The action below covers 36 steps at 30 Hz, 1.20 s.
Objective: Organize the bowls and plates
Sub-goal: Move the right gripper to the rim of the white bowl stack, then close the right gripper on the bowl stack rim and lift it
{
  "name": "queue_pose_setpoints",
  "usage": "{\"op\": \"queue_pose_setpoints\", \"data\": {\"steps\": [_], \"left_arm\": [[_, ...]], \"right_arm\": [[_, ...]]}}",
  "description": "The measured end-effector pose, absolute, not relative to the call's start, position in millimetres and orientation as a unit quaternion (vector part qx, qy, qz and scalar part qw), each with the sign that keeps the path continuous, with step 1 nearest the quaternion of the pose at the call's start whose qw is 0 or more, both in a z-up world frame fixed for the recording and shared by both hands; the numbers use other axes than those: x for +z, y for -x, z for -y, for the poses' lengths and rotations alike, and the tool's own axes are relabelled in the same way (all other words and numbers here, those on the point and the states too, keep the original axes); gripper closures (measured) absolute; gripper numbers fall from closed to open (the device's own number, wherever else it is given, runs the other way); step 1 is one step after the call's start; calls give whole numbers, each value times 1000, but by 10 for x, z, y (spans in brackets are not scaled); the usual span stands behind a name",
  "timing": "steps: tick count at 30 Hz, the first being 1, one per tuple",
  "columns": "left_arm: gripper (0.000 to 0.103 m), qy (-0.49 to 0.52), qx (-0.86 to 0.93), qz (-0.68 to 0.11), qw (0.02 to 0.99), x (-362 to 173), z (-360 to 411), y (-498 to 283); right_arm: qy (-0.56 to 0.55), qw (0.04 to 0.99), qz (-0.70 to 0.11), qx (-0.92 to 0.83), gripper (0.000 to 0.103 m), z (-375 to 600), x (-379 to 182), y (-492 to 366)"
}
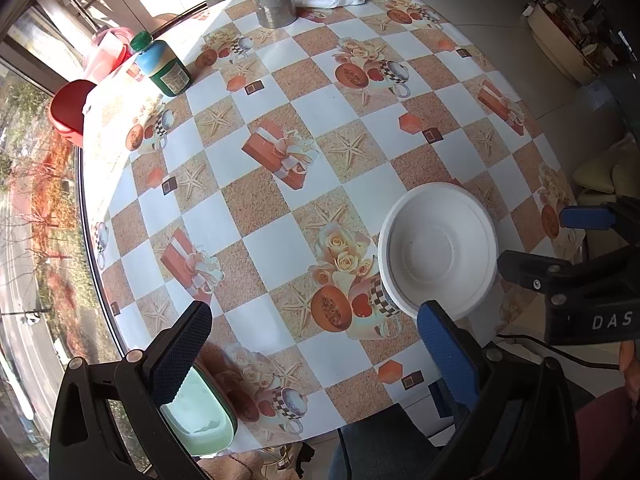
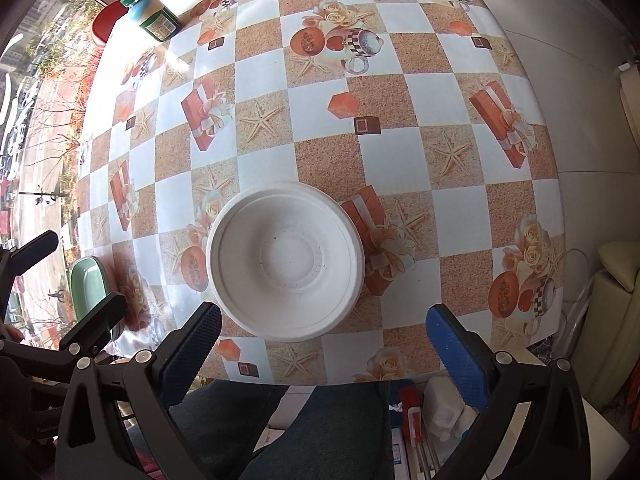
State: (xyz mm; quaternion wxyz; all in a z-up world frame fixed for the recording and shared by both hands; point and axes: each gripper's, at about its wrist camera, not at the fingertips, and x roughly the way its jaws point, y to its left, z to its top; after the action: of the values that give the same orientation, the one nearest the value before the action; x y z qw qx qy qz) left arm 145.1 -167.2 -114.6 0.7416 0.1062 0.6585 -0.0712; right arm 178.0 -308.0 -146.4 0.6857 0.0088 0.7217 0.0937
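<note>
Left wrist view: the left gripper (image 1: 314, 338) is spread wide, empty. One green dish (image 1: 202, 416) sits under its left finger; one white bowl (image 1: 438, 250) touches the right fingertip.

Right wrist view: the right gripper (image 2: 324, 340) gapes empty, bowl (image 2: 285, 260) just ahead on the counter (image 2: 400, 152). Best approach: close on the near rim.

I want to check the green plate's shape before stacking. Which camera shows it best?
The left wrist view: the pale green rectangular plate sits close, though its finger covers part. The right wrist view shows only an edge.
</note>
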Motion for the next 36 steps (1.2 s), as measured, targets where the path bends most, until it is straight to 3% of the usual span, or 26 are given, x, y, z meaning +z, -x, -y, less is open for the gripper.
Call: {"op": "queue_pose_setpoints", "data": {"steps": [20,36], "left_arm": [[0,-109,-76,-678,723,-1294,1835,-1479],[0,-69,-1,-737,673,-1968,1846,-1422]], "right_arm": [[-31,678,-731,71,0,3342,-1505,-1819],[-19,619,-783,57,0,3470,-2101,-1493]]}}
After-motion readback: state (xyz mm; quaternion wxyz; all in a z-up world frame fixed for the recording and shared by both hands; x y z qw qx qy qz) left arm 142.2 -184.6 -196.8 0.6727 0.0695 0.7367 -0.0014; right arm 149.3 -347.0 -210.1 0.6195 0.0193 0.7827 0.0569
